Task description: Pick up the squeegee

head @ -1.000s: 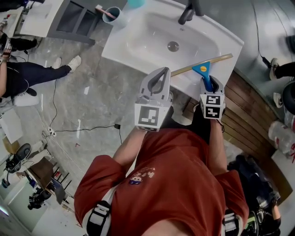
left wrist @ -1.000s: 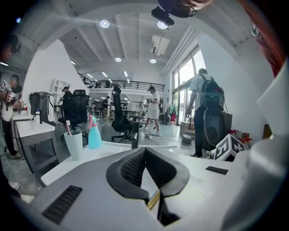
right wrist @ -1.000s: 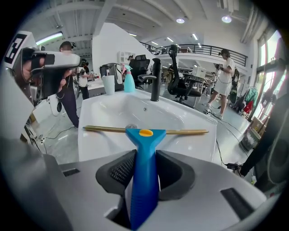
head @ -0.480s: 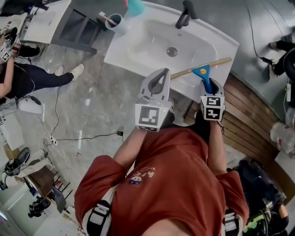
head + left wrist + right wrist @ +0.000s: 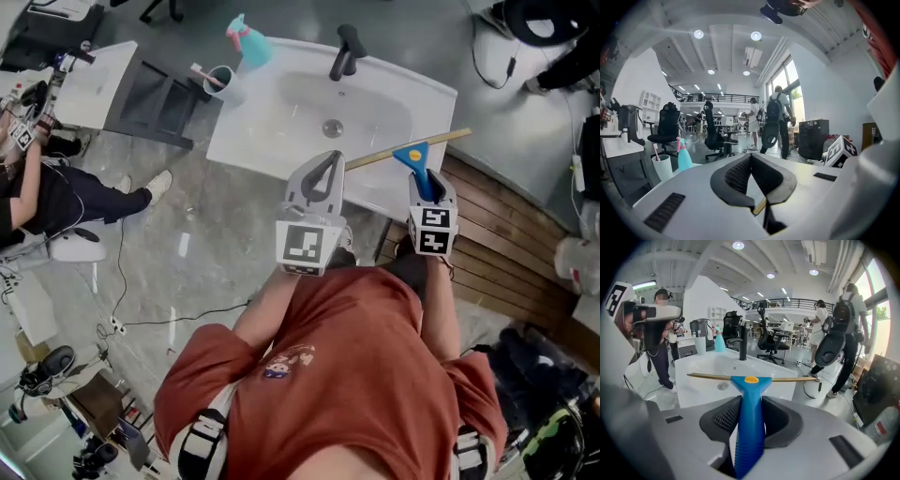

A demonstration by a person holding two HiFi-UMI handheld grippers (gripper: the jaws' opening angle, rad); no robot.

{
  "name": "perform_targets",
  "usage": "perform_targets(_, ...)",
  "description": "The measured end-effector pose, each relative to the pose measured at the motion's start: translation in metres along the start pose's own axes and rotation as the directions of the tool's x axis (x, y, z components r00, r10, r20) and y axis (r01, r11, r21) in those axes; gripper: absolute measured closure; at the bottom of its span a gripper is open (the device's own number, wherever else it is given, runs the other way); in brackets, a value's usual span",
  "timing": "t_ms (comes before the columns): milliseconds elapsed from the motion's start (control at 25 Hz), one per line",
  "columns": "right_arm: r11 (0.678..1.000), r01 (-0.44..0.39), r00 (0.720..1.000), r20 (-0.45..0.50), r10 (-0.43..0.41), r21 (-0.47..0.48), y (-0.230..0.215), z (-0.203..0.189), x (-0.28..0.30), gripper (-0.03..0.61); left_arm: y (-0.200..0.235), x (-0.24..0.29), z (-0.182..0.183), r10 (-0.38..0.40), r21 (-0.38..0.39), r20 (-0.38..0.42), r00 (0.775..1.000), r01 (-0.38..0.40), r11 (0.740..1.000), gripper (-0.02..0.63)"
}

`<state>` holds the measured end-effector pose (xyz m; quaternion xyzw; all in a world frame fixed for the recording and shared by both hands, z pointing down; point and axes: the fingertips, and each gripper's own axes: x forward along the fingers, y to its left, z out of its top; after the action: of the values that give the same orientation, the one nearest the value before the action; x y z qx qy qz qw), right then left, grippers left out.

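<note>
The squeegee has a blue handle (image 5: 415,161) and a long brass-coloured blade (image 5: 375,154). My right gripper (image 5: 427,190) is shut on the handle and holds it in the air over the near right corner of the white sink (image 5: 253,141). In the right gripper view the handle (image 5: 750,418) runs up between the pads of that gripper (image 5: 750,420), and the blade (image 5: 712,376) lies crosswise above them. My left gripper (image 5: 325,169) hangs beside it over the sink's front edge, shut and empty; its tips (image 5: 751,155) meet.
A black faucet (image 5: 343,49), a teal spray bottle (image 5: 246,42) and a cup with a toothbrush (image 5: 217,80) stand at the sink's far side. A wooden platform (image 5: 506,244) lies to the right. A seated person (image 5: 37,197) is at the left, and others stand behind (image 5: 779,122).
Both grippers have risen. The squeegee has come up off the sink's rim with the right gripper. The head view has shifted, and the sink now sits further off.
</note>
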<state>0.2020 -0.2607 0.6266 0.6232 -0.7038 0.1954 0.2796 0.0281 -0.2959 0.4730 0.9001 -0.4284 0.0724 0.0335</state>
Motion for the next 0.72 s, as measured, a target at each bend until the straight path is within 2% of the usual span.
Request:
perform_targets(400,0.99,0.115,0.989,0.086,-0.122,0.086,-0.047,0.033,-0.04,0.438,-0.026,0.016,0.044,-0.068,0.03,0.087,0.994,0.065,0.997,0.597)
perform_targets(720,0.974,0.188,0.962,0.177,-0.209,0.129,-0.076,0.08,-0.069,0.438,-0.03,0.024,0.078,-0.077,0.042,0.158,0.984,0.071,0.997,0.596)
